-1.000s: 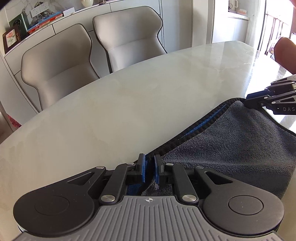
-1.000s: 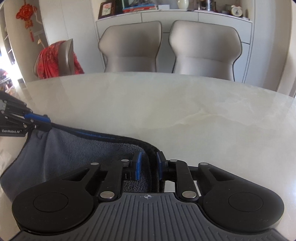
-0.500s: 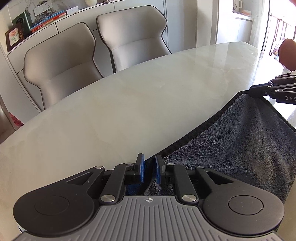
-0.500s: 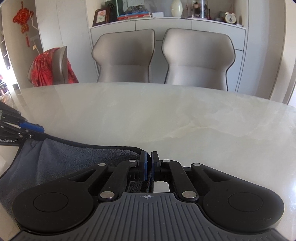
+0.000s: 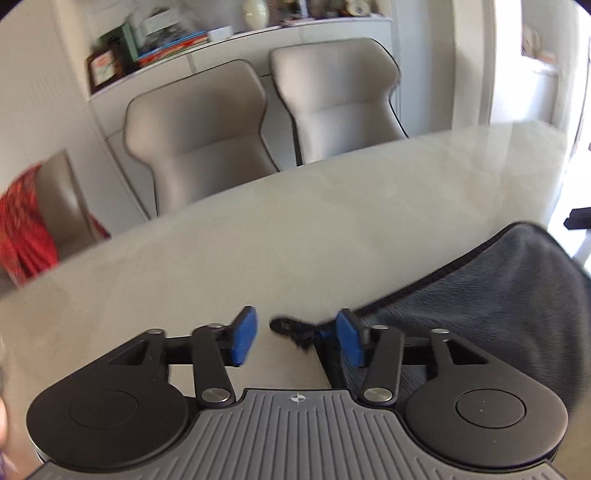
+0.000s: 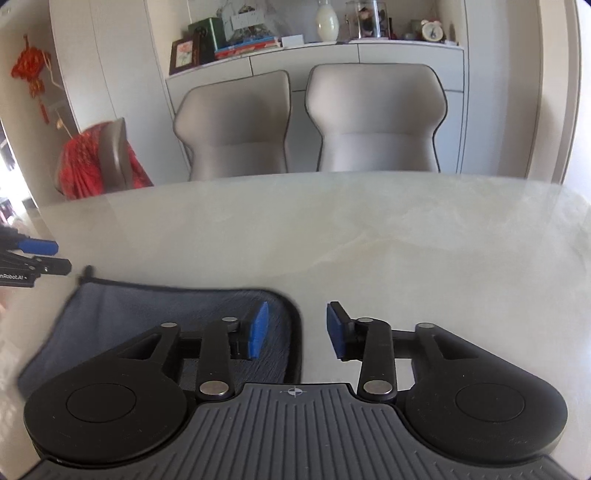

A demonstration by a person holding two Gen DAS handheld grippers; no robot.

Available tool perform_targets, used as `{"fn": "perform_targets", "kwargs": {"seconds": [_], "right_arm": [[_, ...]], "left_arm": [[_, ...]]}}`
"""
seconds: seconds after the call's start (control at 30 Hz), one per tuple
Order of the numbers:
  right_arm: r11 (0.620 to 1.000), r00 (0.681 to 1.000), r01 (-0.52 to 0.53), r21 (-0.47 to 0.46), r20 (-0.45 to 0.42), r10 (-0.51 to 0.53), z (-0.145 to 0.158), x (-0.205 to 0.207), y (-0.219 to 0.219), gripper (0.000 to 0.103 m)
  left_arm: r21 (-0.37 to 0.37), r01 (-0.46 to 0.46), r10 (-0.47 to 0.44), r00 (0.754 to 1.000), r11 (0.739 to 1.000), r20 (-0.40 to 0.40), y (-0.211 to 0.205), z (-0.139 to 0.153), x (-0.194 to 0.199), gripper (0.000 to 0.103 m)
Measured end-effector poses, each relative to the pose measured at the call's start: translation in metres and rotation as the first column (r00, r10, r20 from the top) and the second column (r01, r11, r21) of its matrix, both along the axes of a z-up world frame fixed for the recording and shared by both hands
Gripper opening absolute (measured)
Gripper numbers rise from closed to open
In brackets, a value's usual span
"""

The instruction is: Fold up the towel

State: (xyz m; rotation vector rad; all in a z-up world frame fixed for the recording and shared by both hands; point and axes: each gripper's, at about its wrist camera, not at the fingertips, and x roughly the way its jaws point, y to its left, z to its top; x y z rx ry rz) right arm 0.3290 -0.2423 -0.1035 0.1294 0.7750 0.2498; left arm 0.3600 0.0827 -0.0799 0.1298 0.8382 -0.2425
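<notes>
Both grippers have just let go — the left gripper and right gripper stand with jaws freshly parted, blue pads off the cloth — and the dark grey towel lies folded on the marble table, one corner beneath each.

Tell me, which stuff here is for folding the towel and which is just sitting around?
For the job:
- dark grey fluffy towel with black edging
- left gripper, blue fingers open
- right gripper, blue fingers open
- pale marble table

Just sitting around:
- two beige padded chairs
- red cloth on a chair
- white vase
</notes>
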Motion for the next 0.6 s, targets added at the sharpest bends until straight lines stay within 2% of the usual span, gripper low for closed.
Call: {"fn": "perform_targets", "kwargs": {"seconds": [0.07, 0.13, 0.2, 0.27, 0.37, 0.47, 0.6], "right_arm": [[1.000, 0.999, -0.004, 0.021, -0.045, 0.005, -0.004, -0.020, 0.000, 0.041], [1.000, 0.997, -0.002, 0.014, -0.073, 0.003, -0.008, -0.032, 0.002, 0.041], [1.000, 0.994, 0.008, -0.012, -0.107, -0.009, -0.015, -0.048, 0.004, 0.041], [1.000, 0.992, 0.020, -0.004, -0.127, -0.020, -0.018, -0.055, 0.003, 0.041], [0.999, 0.989, 0.048, 0.023, -0.141, -0.044, -0.020, -0.055, 0.001, 0.043], [0.998, 0.988, 0.060, 0.030, -0.143, -0.055, -0.021, -0.051, 0.001, 0.044], [0.999, 0.990, 0.035, -0.004, -0.140, -0.036, -0.020, -0.045, 0.010, 0.044]], "left_arm": [[-0.075, -0.044, 0.040, 0.998, 0.996, -0.058, 0.005, -0.007, -0.025, 0.058], [-0.079, -0.073, 0.066, 0.994, 0.994, -0.089, 0.007, -0.017, -0.039, 0.058], [-0.050, -0.107, 0.100, 0.987, 0.993, -0.125, 0.000, -0.030, -0.062, 0.058], [-0.061, -0.138, 0.128, 0.981, 0.989, -0.146, -0.001, -0.035, -0.067, 0.058], [-0.108, -0.191, 0.169, 0.968, 0.976, -0.186, 0.001, -0.038, -0.072, 0.067], [-0.090, -0.224, 0.202, 0.958, 0.971, -0.201, -0.002, -0.043, -0.065, 0.071], [-0.001, -0.196, 0.192, 0.963, 0.981, -0.190, -0.018, -0.048, -0.063, 0.072]]}}
